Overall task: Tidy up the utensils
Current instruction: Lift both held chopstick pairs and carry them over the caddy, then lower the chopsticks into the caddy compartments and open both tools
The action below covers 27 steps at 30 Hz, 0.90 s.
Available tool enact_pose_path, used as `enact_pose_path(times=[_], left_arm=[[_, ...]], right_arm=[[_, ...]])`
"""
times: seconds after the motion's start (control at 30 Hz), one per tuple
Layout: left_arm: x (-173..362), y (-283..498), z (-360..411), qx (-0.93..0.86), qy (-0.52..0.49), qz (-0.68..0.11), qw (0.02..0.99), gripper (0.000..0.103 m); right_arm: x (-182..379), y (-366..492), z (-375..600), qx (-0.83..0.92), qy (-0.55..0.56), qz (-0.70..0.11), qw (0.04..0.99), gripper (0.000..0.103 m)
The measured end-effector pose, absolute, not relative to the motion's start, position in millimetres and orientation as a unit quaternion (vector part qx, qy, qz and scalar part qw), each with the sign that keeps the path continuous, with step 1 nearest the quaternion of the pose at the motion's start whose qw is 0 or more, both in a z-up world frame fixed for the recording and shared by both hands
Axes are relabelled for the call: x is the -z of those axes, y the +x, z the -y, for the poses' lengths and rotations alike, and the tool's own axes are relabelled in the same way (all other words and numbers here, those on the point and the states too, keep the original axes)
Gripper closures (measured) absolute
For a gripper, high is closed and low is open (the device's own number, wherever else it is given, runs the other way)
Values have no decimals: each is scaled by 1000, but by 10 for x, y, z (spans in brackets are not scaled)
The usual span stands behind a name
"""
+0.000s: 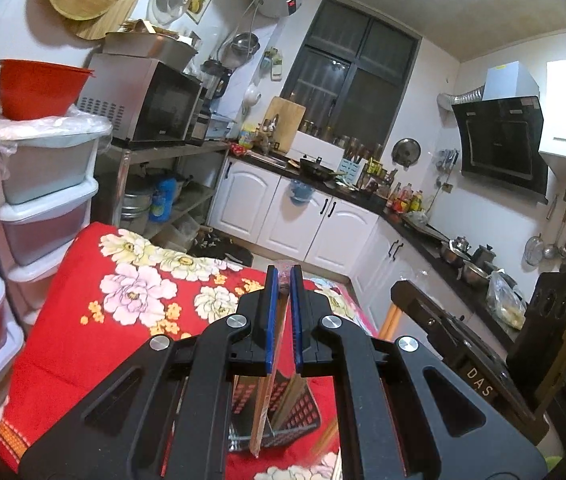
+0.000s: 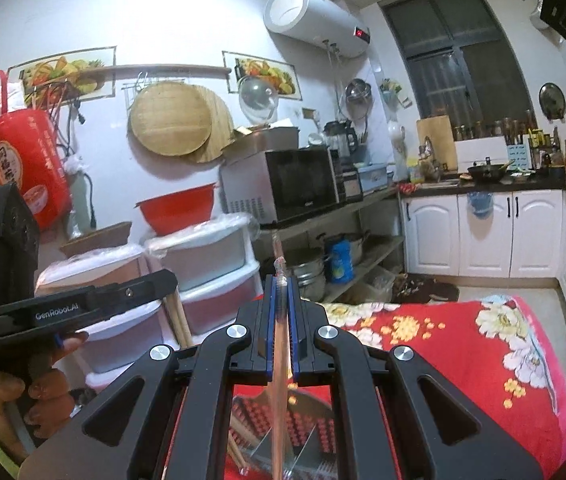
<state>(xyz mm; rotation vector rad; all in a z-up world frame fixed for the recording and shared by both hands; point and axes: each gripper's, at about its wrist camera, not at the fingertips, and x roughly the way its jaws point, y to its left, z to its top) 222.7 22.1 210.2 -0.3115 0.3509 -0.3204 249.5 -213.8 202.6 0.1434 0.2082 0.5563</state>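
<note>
Left wrist view: the left tongs (image 1: 283,276) are clamped shut on wooden chopsticks (image 1: 261,412). A crinkled wrapped end pokes just past the tips. The chopsticks' long axis runs steeply down and back from the jaws, under the tongs, towards a perforated metal holder (image 1: 303,404) on the red floral cloth (image 1: 83,320). The holder lies directly below and slightly behind the tips. Whether the lower ends sit inside a compartment or only in front of it cannot be told. To the right, the right tongs (image 1: 397,288) hover alongside, well apart, at about the same height.

Right wrist view: at the left edge a hand (image 2: 43,396) grips the left tool, and wooden sticks hang below its jaws. In the centre the right tongs (image 2: 281,280) are closed on a thin clear stick (image 2: 279,400), which passes through the pads, rising past the tips and dropping towards the holder (image 2: 315,428) beneath. Both tools point nearly level, tipped slightly down, and neither looks clearly nearer the holder. The coming move probably turns on keeping each stick upright over a divided slot before lowering.
</note>
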Motion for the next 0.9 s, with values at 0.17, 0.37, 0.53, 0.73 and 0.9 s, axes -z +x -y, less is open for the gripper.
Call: enact_pose_path(times=[0.17, 0.37, 0.53, 0.73, 0.9], left_arm=[[-2105, 2366, -175, 155, -150, -169, 962, 101], [-1982, 2553, -124, 148, -148, -173, 962, 101], [-1801, 2681, -119, 147, -147, -180, 962, 101], [-1560, 2810, -94, 149, -151, -198, 957, 101], [-1383, 2861, -48, 147, -137, -213, 956, 101]], right_arm=[[-2062, 2639, 2127, -258, 65, -86, 960, 97], [-1967, 2774, 2095, -240, 53, -67, 967, 97], [-1755, 2906, 2087, -230, 54, -66, 969, 97], [-1436, 3018, 2081, -219, 60, -81, 970, 97], [-1215, 3059, 2046, -212, 59, -107, 970, 97]])
